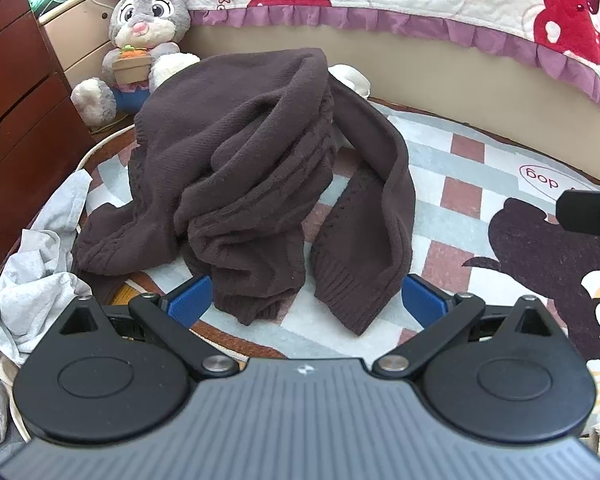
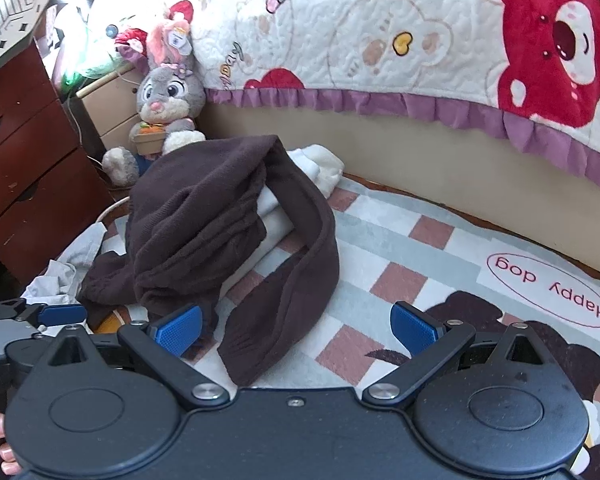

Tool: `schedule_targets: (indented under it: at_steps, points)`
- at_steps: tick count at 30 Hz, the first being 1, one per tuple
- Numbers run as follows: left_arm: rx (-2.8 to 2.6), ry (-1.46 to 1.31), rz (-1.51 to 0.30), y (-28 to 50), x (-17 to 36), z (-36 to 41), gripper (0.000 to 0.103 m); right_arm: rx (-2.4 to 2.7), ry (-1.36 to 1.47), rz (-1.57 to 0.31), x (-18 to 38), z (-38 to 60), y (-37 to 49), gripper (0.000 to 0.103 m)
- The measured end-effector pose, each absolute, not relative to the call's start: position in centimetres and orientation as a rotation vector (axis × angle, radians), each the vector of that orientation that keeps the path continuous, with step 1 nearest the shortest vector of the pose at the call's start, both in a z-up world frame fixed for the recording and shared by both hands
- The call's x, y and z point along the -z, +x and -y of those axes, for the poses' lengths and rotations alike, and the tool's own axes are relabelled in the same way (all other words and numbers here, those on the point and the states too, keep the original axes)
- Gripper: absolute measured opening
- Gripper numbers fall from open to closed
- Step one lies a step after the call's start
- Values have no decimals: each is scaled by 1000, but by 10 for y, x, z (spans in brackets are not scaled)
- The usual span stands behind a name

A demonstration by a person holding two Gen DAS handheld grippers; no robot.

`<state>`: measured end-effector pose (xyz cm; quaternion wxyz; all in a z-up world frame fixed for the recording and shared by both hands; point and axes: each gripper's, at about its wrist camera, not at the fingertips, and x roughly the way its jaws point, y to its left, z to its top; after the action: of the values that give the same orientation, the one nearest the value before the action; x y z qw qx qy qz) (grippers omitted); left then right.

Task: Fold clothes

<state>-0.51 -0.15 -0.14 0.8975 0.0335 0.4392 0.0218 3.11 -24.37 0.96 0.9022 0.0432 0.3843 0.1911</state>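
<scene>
Behind heaped brown sweater (image 1: 252,176): plush rabbit (image 1: 144,40), white garment (image 2: 320,168).

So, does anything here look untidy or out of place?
Yes. The brown knit sweater is heaped unfolded over a white garment on the rug. Crumpled grey clothing hangs past the rug's left edge. Both grippers, left and right, are open, holding nothing.

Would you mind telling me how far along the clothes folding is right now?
Nothing looks folded yet. The brown sweater lies in a rumpled heap on the rug, sleeves trailing, draped over white cloth. Grey clothes sit crumpled at the rug's left edge. Nothing is in hand: the left gripper and right gripper are both open and empty. All folding remains.
</scene>
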Motion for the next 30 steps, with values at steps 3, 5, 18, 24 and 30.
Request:
schedule_targets:
  at_steps: [3, 5, 18, 24, 30]
  points:
    - [-39, 71, -903, -5, 2, 1, 103, -418, 90, -778, -11, 243, 30, 102]
    - [-29, 71, -895, -5, 3, 1, 103, -434, 82, -753, -14, 242, 28, 102]
    - [-10, 44, -889, -5, 2, -6, 103, -475, 76, -691, -21, 238, 22, 102]
    - [0, 43, -899, -5, 5, -6, 103, -463, 86, -703, -17, 240, 24, 102]
    - [3, 37, -898, -5, 6, -7, 103, -458, 76, -712, -15, 237, 24, 102]
